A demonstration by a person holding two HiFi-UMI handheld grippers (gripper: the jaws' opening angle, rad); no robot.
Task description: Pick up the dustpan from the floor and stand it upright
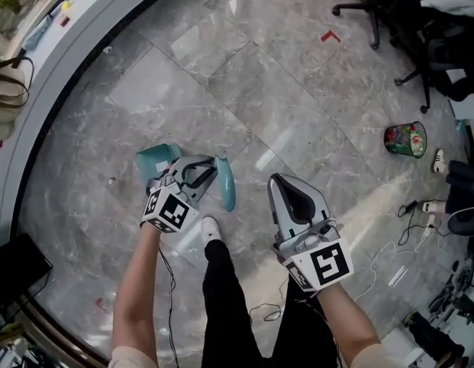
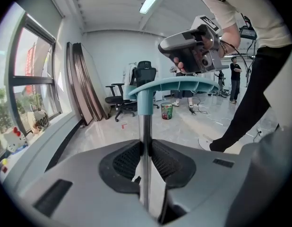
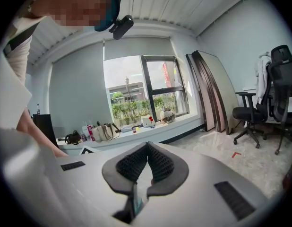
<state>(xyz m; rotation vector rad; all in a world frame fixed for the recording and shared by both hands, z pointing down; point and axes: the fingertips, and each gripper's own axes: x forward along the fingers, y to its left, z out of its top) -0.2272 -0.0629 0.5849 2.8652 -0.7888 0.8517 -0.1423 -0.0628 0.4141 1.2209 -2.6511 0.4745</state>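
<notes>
At the person's feet, the dustpan [image 1: 159, 159] is gripped and nearly upright, but not yet released.
The left gripper [image 1: 200, 171] is clamped on the metal pole [image 2: 145, 126]. The right gripper [image 1: 287, 188] hangs beside it with its jaws pressed together on nothing. The pick-up seems done; what is left, I judge, is to rest the pan steady on the floor [image 1: 245, 90] and let go. The head view shows the teal pan low down but hides the grip. The left gripper view shows both pads pinching the pole under the teal handle [image 2: 176, 85], but not the pan. No view tells whether the pan touches the floor.
</notes>
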